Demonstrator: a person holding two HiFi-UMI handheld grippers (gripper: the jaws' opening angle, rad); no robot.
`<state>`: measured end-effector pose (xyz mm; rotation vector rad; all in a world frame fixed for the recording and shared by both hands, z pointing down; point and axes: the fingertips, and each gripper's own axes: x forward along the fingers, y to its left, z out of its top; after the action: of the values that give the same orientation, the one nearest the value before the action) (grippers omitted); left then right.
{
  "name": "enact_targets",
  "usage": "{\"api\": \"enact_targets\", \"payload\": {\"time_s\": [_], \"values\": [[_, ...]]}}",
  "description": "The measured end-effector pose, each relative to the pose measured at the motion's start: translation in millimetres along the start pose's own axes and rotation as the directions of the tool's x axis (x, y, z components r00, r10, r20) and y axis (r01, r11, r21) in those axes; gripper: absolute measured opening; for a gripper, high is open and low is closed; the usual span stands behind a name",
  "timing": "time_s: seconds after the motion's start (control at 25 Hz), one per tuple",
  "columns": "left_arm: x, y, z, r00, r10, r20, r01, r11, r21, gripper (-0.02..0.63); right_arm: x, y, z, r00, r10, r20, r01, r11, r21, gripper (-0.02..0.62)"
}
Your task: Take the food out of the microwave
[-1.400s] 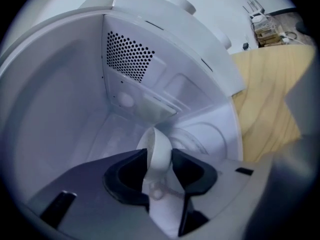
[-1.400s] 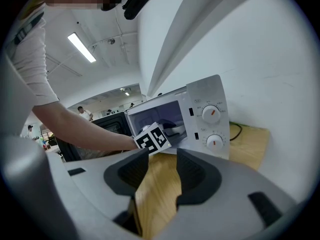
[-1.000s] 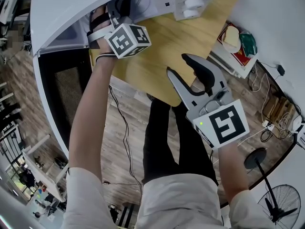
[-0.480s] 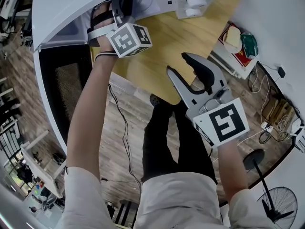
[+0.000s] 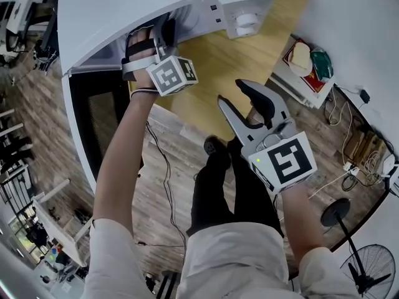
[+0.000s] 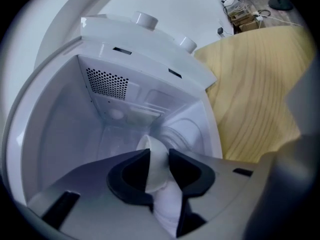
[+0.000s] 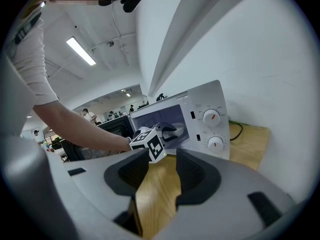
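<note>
The white microwave [image 5: 124,11] stands on a wooden table [image 5: 218,61] with its door [image 5: 93,123] swung open to the left. My left gripper [image 5: 167,25] reaches into the cavity. In the left gripper view, my left gripper [image 6: 159,168] has both dark pads pressed on the rim of a white bowl [image 6: 155,151]. The food inside the bowl is hidden. My right gripper [image 5: 232,91] hovers outside over the table's front edge, open and holding nothing. In the right gripper view, my right gripper [image 7: 164,171] faces the microwave [image 7: 200,109] and the left gripper's marker cube [image 7: 149,145].
The microwave's two dials [image 7: 212,116] are on its right side. A low shelf with a tray of small items [image 5: 308,58] stands to the right near cables [image 5: 349,161]. A floor fan [image 5: 361,263] stands at the lower right. My legs [image 5: 218,192] are against the table's front.
The left gripper's marker cube has rolled a little while staying inside the microwave. The right gripper has kept its place. The head view has shifted slightly.
</note>
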<state>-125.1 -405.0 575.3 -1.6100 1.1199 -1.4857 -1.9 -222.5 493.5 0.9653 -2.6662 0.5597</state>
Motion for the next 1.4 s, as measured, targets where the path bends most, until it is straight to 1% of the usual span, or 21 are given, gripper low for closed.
{"api": "enact_targets", "payload": {"time_s": [0.08,0.2,0.44,0.76,0.88,1.16,1.4], "values": [[-7,0,1,1.000,-0.005,0.001,0.005,1.000,0.010,0.117,-4,1,4,1.000,-0.007,0.002,0.007,1.000,0.001,0.153],[-18,-1,7,1.000,-0.016,0.014,0.016,1.000,-0.002,0.115,-11,4,9,1.000,-0.019,0.001,0.019,1.000,0.004,0.152],[-45,-1,18,0.998,-0.033,0.049,0.031,0.999,0.038,0.114,-24,12,22,0.998,-0.058,0.004,0.058,0.998,0.011,0.149],[-80,-1,29,0.996,-0.048,0.072,0.048,0.999,0.005,0.112,-47,25,38,0.993,-0.115,0.003,0.115,0.993,0.016,0.147],[-94,0,33,0.995,-0.048,0.085,0.048,0.999,0.005,0.112,-55,31,40,0.991,-0.132,0.004,0.132,0.991,0.016,0.147],[-141,10,47,0.990,-0.046,0.135,0.045,0.999,0.006,0.112,-77,48,52,0.985,-0.169,0.016,0.169,0.986,0.009,0.144],[-193,17,60,0.979,-0.057,0.194,0.051,0.998,0.036,0.110,-97,67,63,0.980,-0.195,0.033,0.195,0.981,-0.013,0.143]]}}
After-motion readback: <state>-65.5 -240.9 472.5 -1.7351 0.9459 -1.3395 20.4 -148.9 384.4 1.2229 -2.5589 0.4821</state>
